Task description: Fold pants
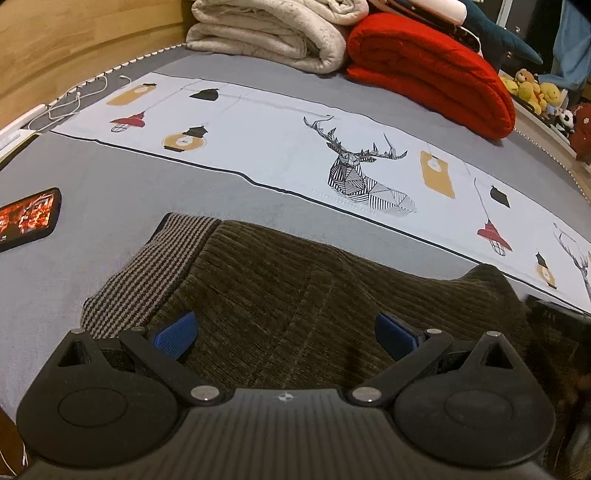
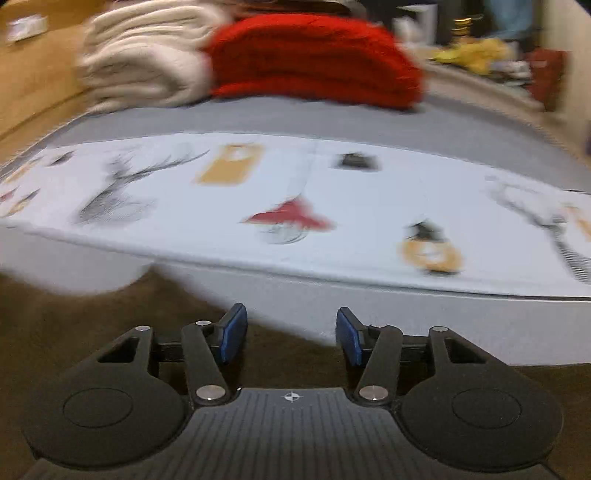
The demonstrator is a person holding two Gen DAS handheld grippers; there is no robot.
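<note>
One pair of brown ribbed pants (image 1: 295, 306) lies flat on the grey bed (image 1: 110, 192). In the left wrist view they fill the middle and the 6 o'clock part. Their striped waistband (image 1: 147, 280) sits at about 9 o'clock from the middle. In the right wrist view the same brown cloth (image 2: 74, 317) fills the 6 to 9 o'clock part, and that picture is blurry.

The left gripper (image 1: 286, 332) hangs right over the pants. Its two blue pads (image 1: 177, 334) stand wide apart, with only flat cloth under them and nothing pinched. The right gripper (image 2: 291, 334) is over the edge of the pants. Its two blue pads (image 2: 232, 332) are also apart, with a gap between them, and they squeeze nothing.

Past the pants, toward 12 o'clock, one white strip of cloth (image 1: 258, 147) runs across the bed. It has lamp pictures and one whole deer head (image 1: 362, 173) on it. At 9 o'clock lies one phone (image 1: 27, 218) with a lit screen. Near 10 o'clock lies a white cable (image 1: 74, 103). At the far end are two folded blankets, one cream blanket (image 1: 266, 33) at 12 o'clock and one red blanket (image 1: 436, 74) at 1 o'clock, touching. At 2 o'clock sits a bunch of stuffed toys (image 1: 535, 88).
</note>
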